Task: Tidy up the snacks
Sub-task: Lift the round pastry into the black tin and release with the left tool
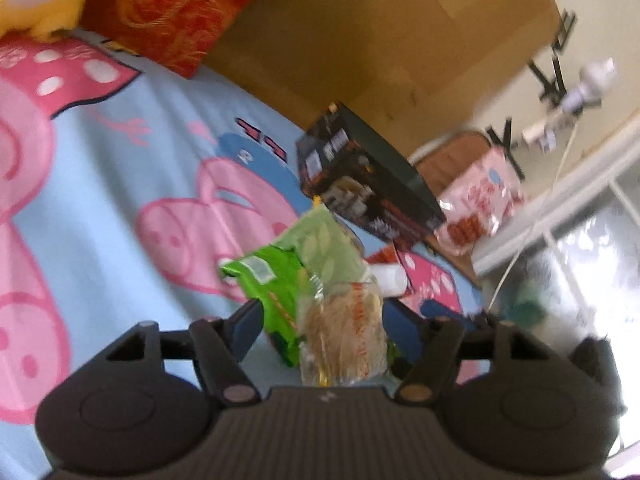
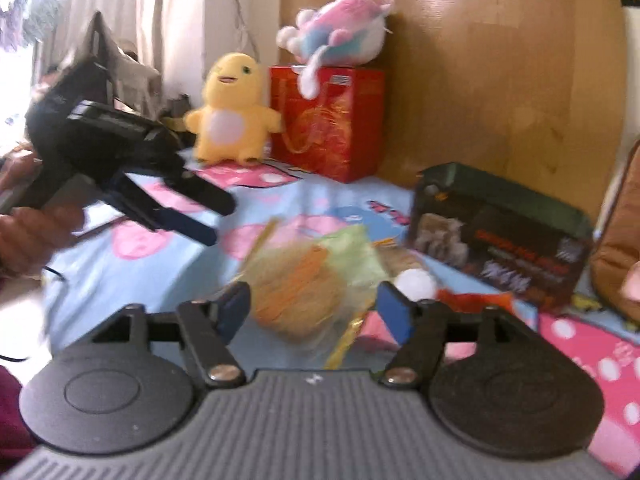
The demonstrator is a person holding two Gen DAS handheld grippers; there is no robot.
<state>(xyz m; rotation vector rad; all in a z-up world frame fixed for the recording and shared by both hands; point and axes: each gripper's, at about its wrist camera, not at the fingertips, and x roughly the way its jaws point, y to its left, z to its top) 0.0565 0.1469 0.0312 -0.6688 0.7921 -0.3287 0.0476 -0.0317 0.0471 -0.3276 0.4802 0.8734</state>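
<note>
A green and clear snack bag (image 1: 316, 280) with pale noodle-like snacks lies on the cartoon-pig blanket (image 1: 120, 168), between the open fingers of my left gripper (image 1: 326, 320). In the right wrist view the same kind of bag (image 2: 308, 280) sits between the open blue pads of my right gripper (image 2: 314, 308). The left gripper (image 2: 200, 216) also shows there, held by a hand at the left, above the blanket. A dark snack box (image 2: 500, 236) stands to the right; it also shows in the left wrist view (image 1: 368, 176). Both views are blurred.
A red gift box (image 2: 328, 120), a yellow plush (image 2: 230, 108) and a pink plush (image 2: 340, 24) stand at the back by the wooden headboard (image 2: 500, 60). A pink snack pack (image 1: 480, 200) lies past the dark box. A white round item (image 2: 414, 282) lies beside the bag.
</note>
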